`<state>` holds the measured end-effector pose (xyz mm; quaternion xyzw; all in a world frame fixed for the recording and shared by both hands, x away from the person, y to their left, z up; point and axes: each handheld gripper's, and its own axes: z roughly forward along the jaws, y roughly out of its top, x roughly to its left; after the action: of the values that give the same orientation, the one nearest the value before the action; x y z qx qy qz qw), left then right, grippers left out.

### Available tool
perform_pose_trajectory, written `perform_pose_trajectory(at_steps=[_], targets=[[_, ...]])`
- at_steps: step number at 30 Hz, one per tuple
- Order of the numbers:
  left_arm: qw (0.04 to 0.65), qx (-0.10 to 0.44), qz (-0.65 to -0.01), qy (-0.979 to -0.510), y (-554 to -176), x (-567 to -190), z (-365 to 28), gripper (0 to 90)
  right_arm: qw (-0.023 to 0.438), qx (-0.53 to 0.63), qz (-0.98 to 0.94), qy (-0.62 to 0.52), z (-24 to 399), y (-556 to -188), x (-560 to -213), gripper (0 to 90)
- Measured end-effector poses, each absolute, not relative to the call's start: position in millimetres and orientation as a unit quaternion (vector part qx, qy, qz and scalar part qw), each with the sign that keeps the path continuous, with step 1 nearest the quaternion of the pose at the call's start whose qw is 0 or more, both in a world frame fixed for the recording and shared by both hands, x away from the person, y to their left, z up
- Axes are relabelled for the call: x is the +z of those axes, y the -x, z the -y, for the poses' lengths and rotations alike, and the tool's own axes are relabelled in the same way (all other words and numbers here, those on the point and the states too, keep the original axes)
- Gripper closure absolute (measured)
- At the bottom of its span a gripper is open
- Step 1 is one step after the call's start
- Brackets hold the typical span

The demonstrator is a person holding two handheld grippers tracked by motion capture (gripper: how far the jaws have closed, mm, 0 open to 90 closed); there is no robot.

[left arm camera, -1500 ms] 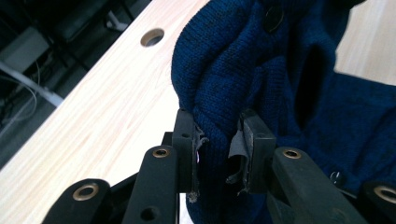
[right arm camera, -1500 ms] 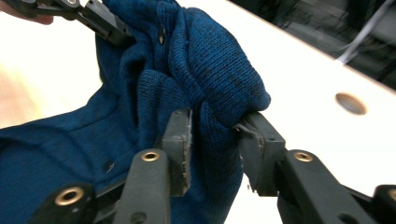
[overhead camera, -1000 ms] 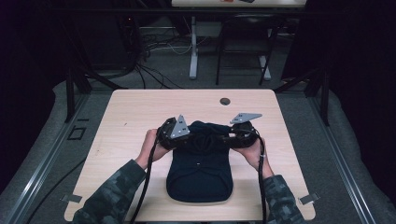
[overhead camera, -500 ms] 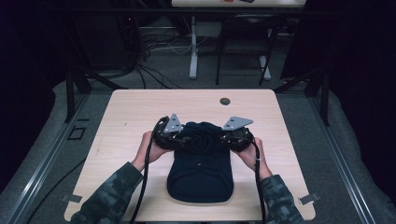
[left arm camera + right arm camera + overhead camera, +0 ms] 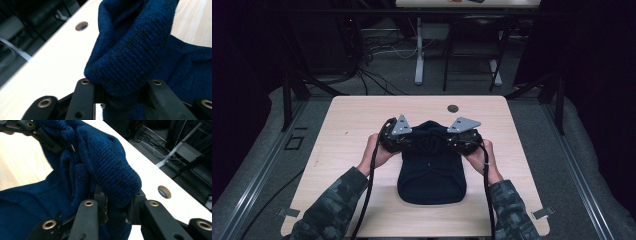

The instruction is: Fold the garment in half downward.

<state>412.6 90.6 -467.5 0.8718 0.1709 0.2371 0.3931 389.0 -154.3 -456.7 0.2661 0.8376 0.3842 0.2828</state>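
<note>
A dark blue knit garment (image 5: 430,175) lies on the light wooden table (image 5: 352,120), its far edge bunched up between the two grippers. My left gripper (image 5: 412,142) pinches a thick fold of the knit (image 5: 130,45); its jaws have just been closing and now stand shut on the fabric (image 5: 120,86). From the other side my right gripper (image 5: 447,142) is shut on a rolled fold of the same knit (image 5: 107,162), which bulges over its jaws (image 5: 117,207). The left gripper (image 5: 37,132) shows at the top left of the right gripper view, holding the cloth.
A round cable hole (image 5: 453,108) sits in the table near its far edge, just beyond the garment, also seen as a hole (image 5: 81,25) and a hole (image 5: 164,191). Dark floor, cables and table legs (image 5: 418,60) lie beyond. Bare wood surrounds the garment.
Both grippers have shifted a little along the garment's far edge and risen slightly, and the knit between them is bunched higher than a second ago.
</note>
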Motion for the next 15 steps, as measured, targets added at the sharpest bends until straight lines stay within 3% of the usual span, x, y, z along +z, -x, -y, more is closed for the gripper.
perform_pose_trajectory(at_steps=[15], targets=[[0.392,0.259,-0.145,-0.871,-402.0,-474.2,-82.8,73.6,0.239,0.390,-0.842,-0.286,169.0,-380.0,-473.9,64.7]])
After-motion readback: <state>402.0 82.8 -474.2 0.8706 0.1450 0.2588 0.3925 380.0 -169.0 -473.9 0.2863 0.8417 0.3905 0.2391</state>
